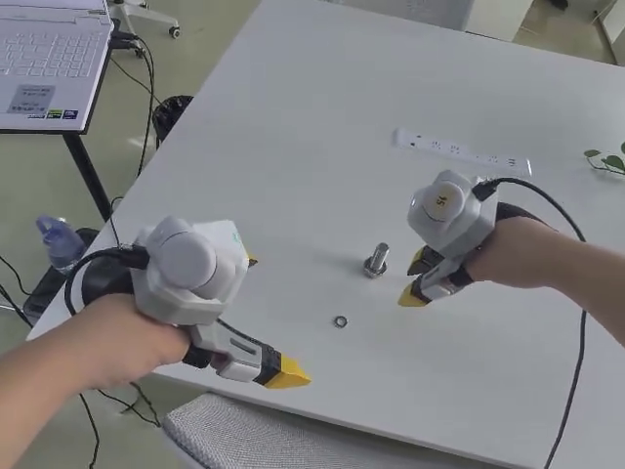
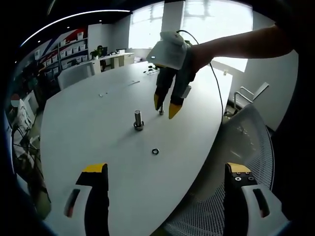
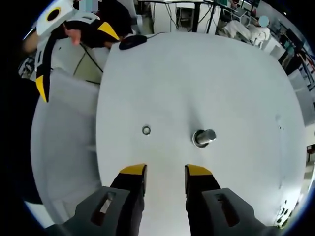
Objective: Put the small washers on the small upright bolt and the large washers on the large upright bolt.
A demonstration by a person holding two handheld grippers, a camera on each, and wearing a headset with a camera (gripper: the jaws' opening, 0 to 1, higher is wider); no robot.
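White, smooth matte surface [image 1: 293, 147]. One steel bolt [image 1: 377, 262] upright near the middle, threaded shank over a wider base; washers on it or not, cannot tell. One small flat metal washer [image 1: 340, 320] loose near the bolt, not yet placed. Right gripper [image 3: 165, 171] hovering beside bolt, jaws slightly apart, empty. Left gripper [image 2: 165, 169] over near edge, jaws wide apart, empty. Judged unfinished.
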